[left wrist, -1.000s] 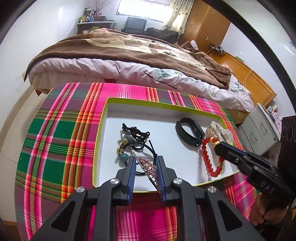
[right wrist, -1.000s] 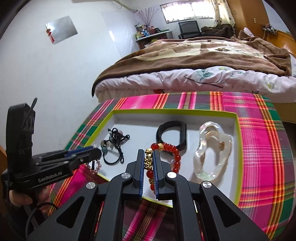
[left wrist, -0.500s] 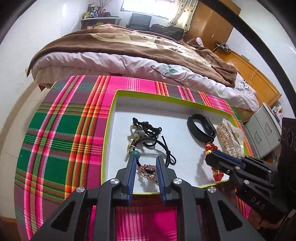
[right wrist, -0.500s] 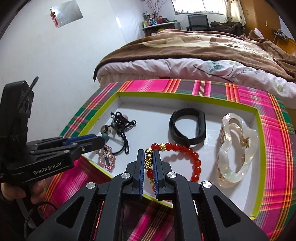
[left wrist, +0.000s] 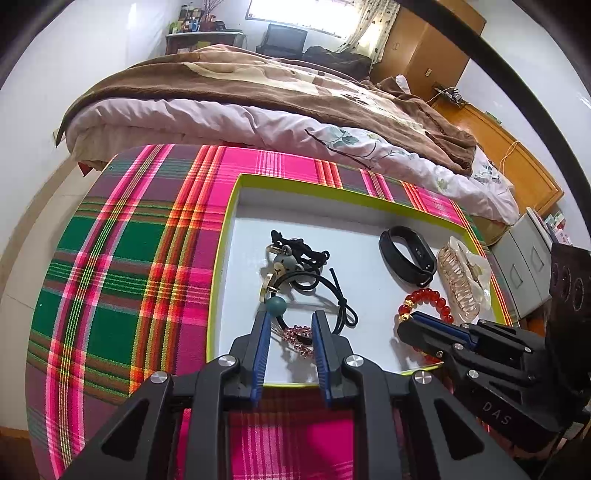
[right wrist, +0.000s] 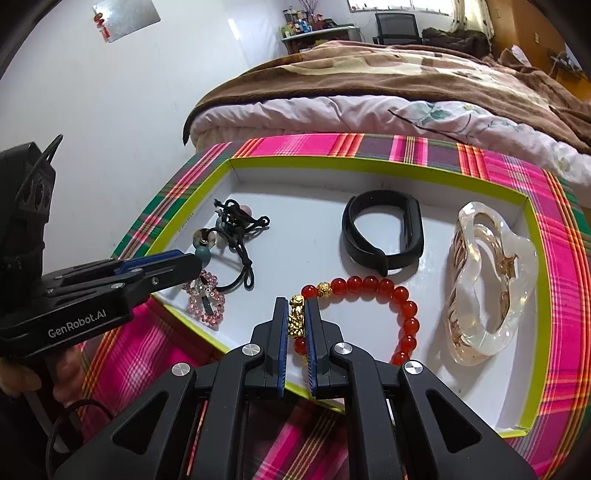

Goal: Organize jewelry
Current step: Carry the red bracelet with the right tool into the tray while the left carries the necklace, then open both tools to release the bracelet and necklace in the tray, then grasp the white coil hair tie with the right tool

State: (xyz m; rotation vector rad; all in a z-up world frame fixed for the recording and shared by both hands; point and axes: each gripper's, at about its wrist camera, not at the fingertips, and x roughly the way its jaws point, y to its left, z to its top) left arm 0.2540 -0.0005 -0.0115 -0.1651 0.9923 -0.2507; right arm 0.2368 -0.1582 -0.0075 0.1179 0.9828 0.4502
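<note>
hidden: near side of red bead bracelet (right wrist: 373, 295) behind right gripper (right wrist: 296, 321) | cut off: tray (right wrist: 369, 166) near corner | unreadable: small bottles on far shelf (right wrist: 314, 27)

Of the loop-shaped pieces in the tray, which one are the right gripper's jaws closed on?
The red bead bracelet: the right gripper pinches its gold charm. The black wristband lies untouched farther back.

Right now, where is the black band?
In the right wrist view, the black band lies in the tray, between the hair ties and the clear claw clip.
</note>
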